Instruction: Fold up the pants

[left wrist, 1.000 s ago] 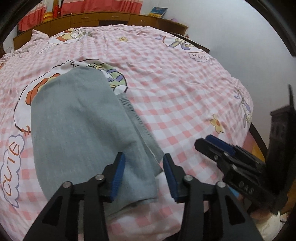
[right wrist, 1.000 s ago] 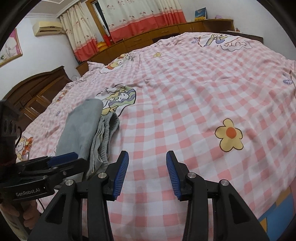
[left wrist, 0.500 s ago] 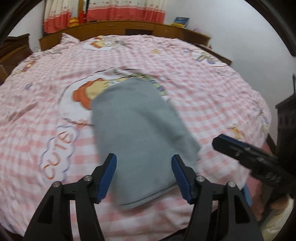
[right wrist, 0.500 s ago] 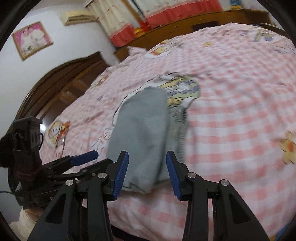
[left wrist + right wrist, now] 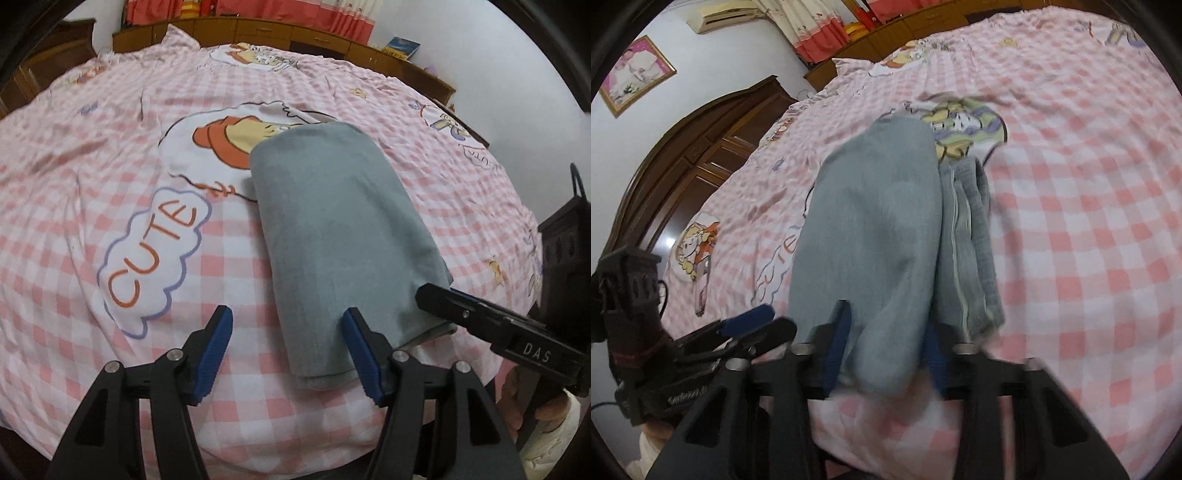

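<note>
The grey pants (image 5: 332,229) lie folded into a long strip on the pink checked bedspread (image 5: 110,206), running away from the near bed edge. My left gripper (image 5: 286,350) is open just above the strip's near left corner, which lies by the right finger without being pressed. In the right wrist view the pants (image 5: 879,221) show a ribbed waistband (image 5: 975,236) along their right side. My right gripper (image 5: 884,354) straddles the near end; its jaws are closing with cloth between the blurred pads. The right gripper (image 5: 436,299) also shows from the side, and the left gripper (image 5: 753,325) at lower left.
The bed's near edge (image 5: 258,454) drops off just below both grippers. A dark wooden headboard (image 5: 683,166) stands at the left, low wooden cabinets (image 5: 295,33) run along the far wall, and a dark stand (image 5: 565,258) is at the right.
Both grippers swung sideways along the bed edge onto the pants' near end. The left jaws widened. The right gripper went from bare bedspread to straddling the cloth.
</note>
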`<act>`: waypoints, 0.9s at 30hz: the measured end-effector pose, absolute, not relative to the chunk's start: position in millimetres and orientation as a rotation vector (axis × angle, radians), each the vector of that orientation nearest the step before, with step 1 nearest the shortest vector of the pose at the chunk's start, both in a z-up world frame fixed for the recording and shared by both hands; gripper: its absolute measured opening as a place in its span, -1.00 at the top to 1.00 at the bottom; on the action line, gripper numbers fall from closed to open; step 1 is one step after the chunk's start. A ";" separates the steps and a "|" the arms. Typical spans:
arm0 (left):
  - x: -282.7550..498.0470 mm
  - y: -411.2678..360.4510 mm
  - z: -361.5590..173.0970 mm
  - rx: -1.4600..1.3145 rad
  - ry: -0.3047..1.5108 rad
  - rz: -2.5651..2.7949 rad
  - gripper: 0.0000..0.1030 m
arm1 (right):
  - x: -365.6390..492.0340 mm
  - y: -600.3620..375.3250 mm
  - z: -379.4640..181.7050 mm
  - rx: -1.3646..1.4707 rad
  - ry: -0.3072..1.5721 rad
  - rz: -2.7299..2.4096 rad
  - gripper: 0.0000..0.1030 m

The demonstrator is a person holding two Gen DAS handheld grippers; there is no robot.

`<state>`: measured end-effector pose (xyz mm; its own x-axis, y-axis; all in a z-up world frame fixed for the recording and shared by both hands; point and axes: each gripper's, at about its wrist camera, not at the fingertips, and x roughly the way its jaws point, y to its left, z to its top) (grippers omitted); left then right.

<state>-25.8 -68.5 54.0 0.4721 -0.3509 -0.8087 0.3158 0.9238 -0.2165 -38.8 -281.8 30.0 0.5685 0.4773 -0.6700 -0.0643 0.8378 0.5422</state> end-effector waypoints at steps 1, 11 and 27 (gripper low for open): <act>-25.5 -66.9 53.8 -0.046 1.000 -0.412 -0.27 | -38.4 -284.2 36.4 0.473 0.910 0.308 0.74; -22.1 -65.9 64.1 -0.064 0.918 -0.388 -0.26 | -44.9 -318.4 33.1 0.400 0.897 0.203 0.72; 7.4 -104.0 54.3 -0.131 0.964 -0.479 -0.27 | -27.4 -344.6 27.6 0.585 0.918 0.198 -0.02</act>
